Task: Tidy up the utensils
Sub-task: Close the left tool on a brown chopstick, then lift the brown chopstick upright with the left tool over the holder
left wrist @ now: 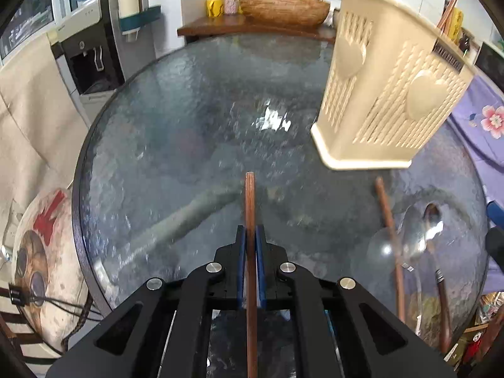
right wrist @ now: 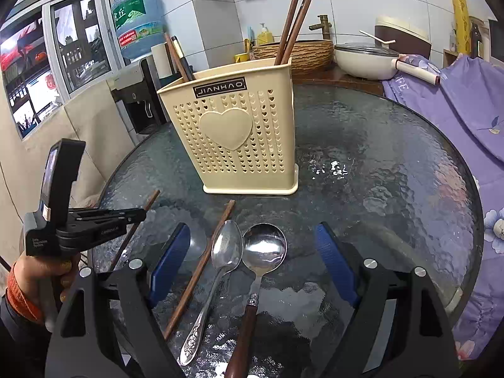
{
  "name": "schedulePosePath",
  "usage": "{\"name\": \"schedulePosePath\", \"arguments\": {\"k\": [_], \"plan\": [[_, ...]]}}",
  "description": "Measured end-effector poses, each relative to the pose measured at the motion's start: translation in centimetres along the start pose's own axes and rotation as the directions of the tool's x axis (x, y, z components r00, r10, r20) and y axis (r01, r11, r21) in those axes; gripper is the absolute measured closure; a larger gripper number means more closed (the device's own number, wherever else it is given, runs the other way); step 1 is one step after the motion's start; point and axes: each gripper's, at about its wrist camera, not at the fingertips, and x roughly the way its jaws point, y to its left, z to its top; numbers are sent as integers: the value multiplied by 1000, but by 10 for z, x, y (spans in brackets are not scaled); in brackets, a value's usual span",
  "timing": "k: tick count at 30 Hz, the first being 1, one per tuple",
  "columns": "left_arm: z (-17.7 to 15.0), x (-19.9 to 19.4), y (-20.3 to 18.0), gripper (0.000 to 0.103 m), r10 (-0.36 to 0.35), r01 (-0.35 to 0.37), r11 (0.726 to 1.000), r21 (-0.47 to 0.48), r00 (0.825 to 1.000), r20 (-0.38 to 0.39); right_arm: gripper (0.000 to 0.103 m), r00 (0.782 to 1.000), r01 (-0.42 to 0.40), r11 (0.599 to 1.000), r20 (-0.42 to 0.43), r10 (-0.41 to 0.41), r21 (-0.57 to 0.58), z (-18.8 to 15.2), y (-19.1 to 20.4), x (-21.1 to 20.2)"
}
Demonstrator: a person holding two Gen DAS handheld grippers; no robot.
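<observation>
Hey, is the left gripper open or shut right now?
Shut on a chopstick: the left gripper has both blue pads pressed against the wooden stick.

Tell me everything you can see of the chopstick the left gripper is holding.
The chopstick is a slim, reddish-brown stick that looks like wood, with fine grooves near its blunt tip. The left gripper is shut on it, blue pads pressing both sides, and it runs straight out along the fingers. Seen from the right wrist it slants tip-up over the glass table; its lower end is hidden.
</observation>
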Motion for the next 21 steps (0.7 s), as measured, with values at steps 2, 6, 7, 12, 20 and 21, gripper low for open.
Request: {"name": "schedulePosePath", "arguments": {"k": [2, 6, 7, 12, 20, 21], "plan": [[5, -12, -3, 97, -18, 18, 1000, 2, 999, 39, 22, 1000, 2, 1000, 7, -2, 6, 2, -3, -2], [14, -50, -6, 97, -64, 62, 998, 13, 986, 154, 22, 999, -10, 1000, 43, 10, 18, 7, -6, -8], [16, -57, -6, 97, -70, 68, 998, 16, 982, 173, 22, 998, -16, 1000, 53, 15, 20, 9, -7, -10], [23, -105, 2, 97, -122, 117, 993, 34, 948, 293, 22, 996, -27, 999, 89, 25, 24, 16, -9, -18], [30, -157, 12, 97, -196, 191, 980, 51, 897, 397, 22, 994, -27, 999, 105, 23, 36, 20, -8, -22], [32, -159, 13, 97, -208, 204, 978, 54, 893, 400, 22, 994, -25, 999, 107, 22, 35, 20, -7, -23]]}}
